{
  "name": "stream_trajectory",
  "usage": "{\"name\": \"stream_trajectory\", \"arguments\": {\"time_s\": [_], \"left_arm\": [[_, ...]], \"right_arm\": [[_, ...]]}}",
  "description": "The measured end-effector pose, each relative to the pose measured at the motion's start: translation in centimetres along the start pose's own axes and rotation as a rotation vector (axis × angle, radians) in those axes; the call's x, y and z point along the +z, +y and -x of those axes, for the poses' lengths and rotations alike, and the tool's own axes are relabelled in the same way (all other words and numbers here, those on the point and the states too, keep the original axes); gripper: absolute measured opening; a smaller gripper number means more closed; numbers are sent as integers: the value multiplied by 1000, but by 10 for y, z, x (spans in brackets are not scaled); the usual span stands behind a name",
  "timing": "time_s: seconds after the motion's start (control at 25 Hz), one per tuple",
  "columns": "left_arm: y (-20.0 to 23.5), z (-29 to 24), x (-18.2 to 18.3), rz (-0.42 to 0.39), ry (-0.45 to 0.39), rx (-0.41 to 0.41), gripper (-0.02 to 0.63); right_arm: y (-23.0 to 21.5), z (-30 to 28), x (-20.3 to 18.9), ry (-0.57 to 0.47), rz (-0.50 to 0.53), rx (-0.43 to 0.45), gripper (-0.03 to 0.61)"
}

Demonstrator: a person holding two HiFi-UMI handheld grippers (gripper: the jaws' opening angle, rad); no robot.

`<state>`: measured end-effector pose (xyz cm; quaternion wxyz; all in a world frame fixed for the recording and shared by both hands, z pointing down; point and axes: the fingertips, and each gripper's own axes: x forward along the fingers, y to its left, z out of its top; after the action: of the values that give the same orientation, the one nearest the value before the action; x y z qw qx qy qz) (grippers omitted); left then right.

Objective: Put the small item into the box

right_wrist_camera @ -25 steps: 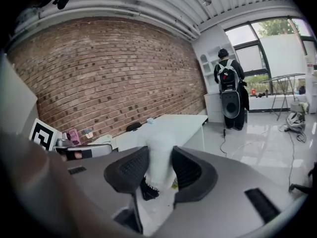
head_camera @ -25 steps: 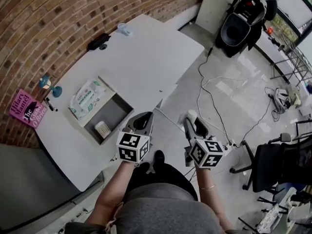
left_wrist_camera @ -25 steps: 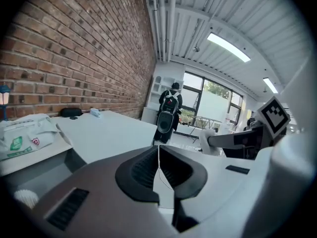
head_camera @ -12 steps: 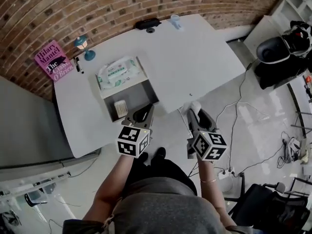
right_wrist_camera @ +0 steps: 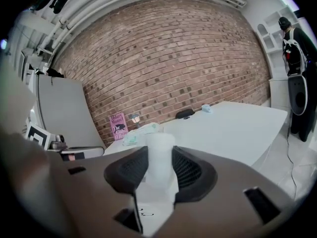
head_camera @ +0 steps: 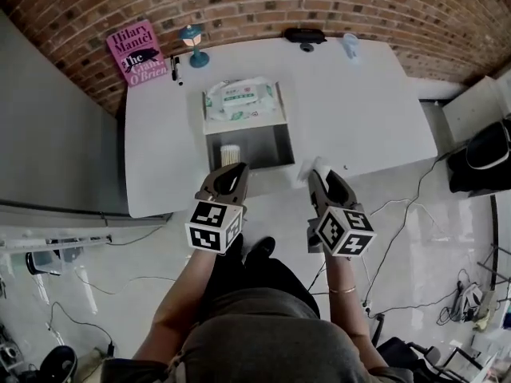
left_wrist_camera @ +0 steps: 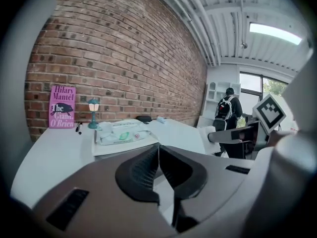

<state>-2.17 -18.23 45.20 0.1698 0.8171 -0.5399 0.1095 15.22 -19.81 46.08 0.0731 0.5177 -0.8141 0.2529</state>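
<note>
An open grey box [head_camera: 262, 145] sits on the white table [head_camera: 359, 110], with a small tub of cotton buds [head_camera: 230, 155] in its left corner. Its lid lies flat behind it under a pack of wet wipes [head_camera: 239, 99]. My right gripper [head_camera: 318, 170] hangs over the table's near edge, right of the box, shut on a small white item [head_camera: 314, 167]. That item stands upright between the pads [right_wrist_camera: 159, 157]. My left gripper [head_camera: 231, 175] is shut and empty just in front of the box, its pads meeting [left_wrist_camera: 158, 167]. The wipes [left_wrist_camera: 123, 132] lie ahead of it.
Along the brick wall stand a pink book [head_camera: 137, 53], a small blue lamp [head_camera: 192, 45], pens [head_camera: 174, 69], a black object [head_camera: 304, 35] and a pale blue thing [head_camera: 350, 45]. A grey cabinet [head_camera: 56, 134] flanks the table's left. Cables and a black bag [head_camera: 483, 158] lie on the floor right.
The whole view has swung round to face the table squarely. Both grippers have come up to its near edge in front of the box. The white item stays in the right gripper.
</note>
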Motion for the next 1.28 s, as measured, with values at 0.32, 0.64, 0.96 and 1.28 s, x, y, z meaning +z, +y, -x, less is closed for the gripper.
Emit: {"name": "stream_trajectory", "arguments": {"time_s": [0.32,0.64,0.96,1.28], "left_arm": [[37,26,-10,42,-6,111,28],[58,41,-13,83,-20,149,28],[83,51,-20,128,-25,185,28],[105,58,-27,162,-27,212,28]], "right_arm": [[32,-29,-7,47,21,95,158],[55,-49,-10,86,62,133,158],[69,-77,-18,171,143,133,158],[77,-107,-27,271,186,122,158]]}}
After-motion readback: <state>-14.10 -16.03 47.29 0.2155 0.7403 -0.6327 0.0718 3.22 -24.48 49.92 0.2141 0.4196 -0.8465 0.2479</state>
